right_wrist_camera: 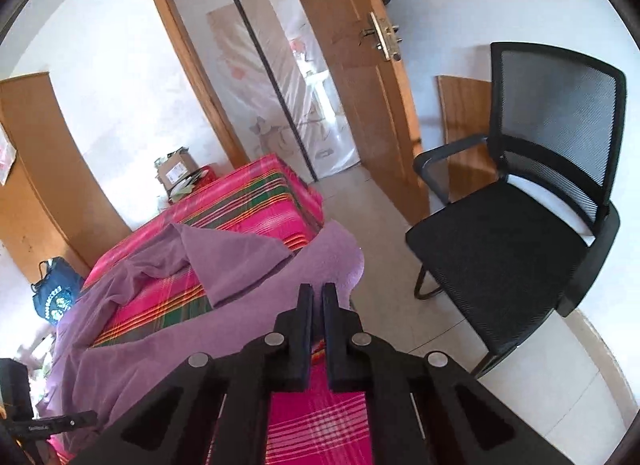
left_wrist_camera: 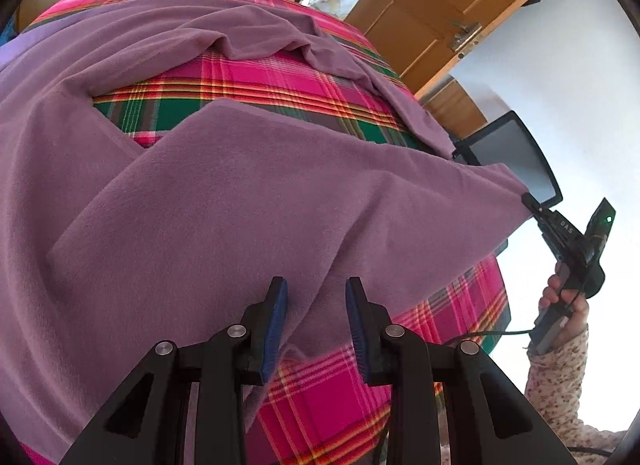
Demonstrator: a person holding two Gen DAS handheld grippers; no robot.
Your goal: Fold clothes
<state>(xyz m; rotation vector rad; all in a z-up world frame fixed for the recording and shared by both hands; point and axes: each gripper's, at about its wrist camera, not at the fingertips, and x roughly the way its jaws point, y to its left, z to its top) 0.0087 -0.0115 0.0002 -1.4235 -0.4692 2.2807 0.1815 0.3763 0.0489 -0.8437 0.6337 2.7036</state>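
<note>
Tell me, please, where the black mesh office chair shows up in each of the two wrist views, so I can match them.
Left wrist view: the black mesh office chair peeks out at the right, behind the lifted corner of the purple garment; only its backrest shows.
Right wrist view: the whole chair stands on the floor at the right, beside the bed.
Shared landmark: the pink plaid bedspread under the garment.
</note>
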